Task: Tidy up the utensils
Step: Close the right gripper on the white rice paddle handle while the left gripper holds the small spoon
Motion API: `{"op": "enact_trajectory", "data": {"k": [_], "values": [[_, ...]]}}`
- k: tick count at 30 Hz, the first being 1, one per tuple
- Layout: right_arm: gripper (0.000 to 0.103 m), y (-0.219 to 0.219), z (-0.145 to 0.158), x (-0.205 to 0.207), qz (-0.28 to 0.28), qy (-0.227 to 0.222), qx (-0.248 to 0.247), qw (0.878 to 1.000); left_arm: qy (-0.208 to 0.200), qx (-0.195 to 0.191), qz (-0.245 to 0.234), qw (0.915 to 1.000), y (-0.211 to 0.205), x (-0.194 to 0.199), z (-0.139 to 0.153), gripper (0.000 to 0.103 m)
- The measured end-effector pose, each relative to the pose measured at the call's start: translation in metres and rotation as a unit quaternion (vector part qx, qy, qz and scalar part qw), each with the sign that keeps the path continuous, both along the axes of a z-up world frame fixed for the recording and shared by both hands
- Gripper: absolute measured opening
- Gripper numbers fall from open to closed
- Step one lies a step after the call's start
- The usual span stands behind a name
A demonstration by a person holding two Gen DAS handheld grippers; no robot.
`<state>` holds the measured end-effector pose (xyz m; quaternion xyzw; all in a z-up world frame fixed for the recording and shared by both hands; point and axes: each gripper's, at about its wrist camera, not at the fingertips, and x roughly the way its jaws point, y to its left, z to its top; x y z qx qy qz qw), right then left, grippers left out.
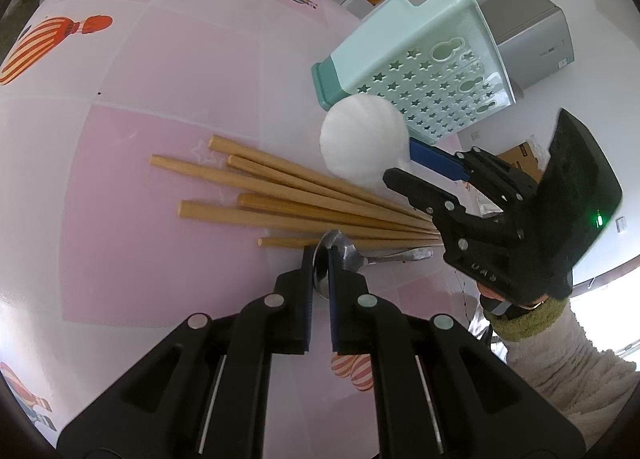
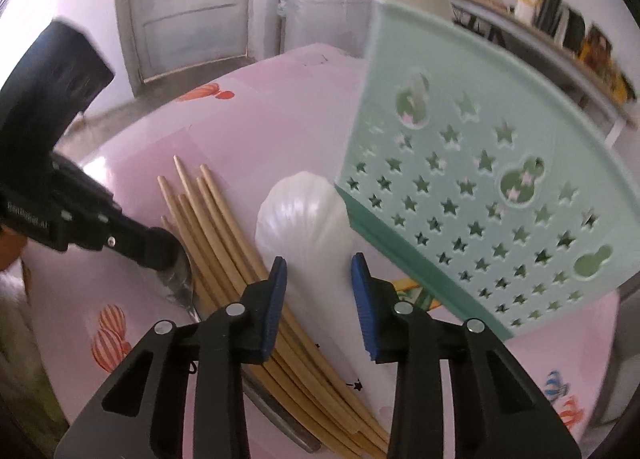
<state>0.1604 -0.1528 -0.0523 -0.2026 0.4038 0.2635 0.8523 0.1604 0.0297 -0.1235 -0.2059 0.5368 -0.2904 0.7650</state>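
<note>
Sitting on the pink table (image 1: 120, 139), the metal spoon (image 1: 340, 251) has its bowl pinched by the left gripper (image 1: 321, 259), clamped tight on it. Right gripper (image 2: 319, 271) straddles the white ladle's (image 2: 304, 219) handle; can't tell if the pads actually touch it. Chopsticks (image 1: 280, 199) lie between both, mint basket (image 2: 480, 179) just beyond.

Left tongs (image 1: 320, 271) pinched nearly closed and angled downward; right tongs (image 2: 320, 291) parted, tilted down, a fleecy sleeve (image 1: 560, 359) behind.

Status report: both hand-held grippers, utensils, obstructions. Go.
Left hand-held gripper shut on metal spoon. Right hand-held gripper straddling white spoon, grip unclear. Chopsticks loose on table, beside both spoons. Green holder close.
</note>
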Motion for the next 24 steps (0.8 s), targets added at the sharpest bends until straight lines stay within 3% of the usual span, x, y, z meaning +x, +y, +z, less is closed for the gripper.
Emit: {"op": "enact_trajectory", "data": {"k": [5,12,20,22,24], "values": [[0.025,0.006,0.004,-0.01,0.018,-0.023,-0.024,0.999,0.0,0.0,0.001,1.0,0.0,0.0,0.0,0.005],[0.025,-0.002,0.014,-0.009,0.044,0.019,0.014,0.999,0.001,-0.001,0.001,1.0,-0.001,0.001,-0.001,0.005],[0.024,0.009,0.01,-0.018,0.069,0.021,-0.006,0.997,0.001,-0.002,0.002,1.0,0.0,0.001,-0.001,0.005],[0.018,0.015,0.005,-0.015,0.061,0.013,-0.012,0.998,0.001,-0.002,0.002,1.0,-0.001,0.001,-0.001,0.005],[0.005,0.02,0.0,-0.012,0.052,0.008,-0.019,0.998,0.001,-0.002,0.003,1.0,-0.001,0.0,0.0,0.005]]}}
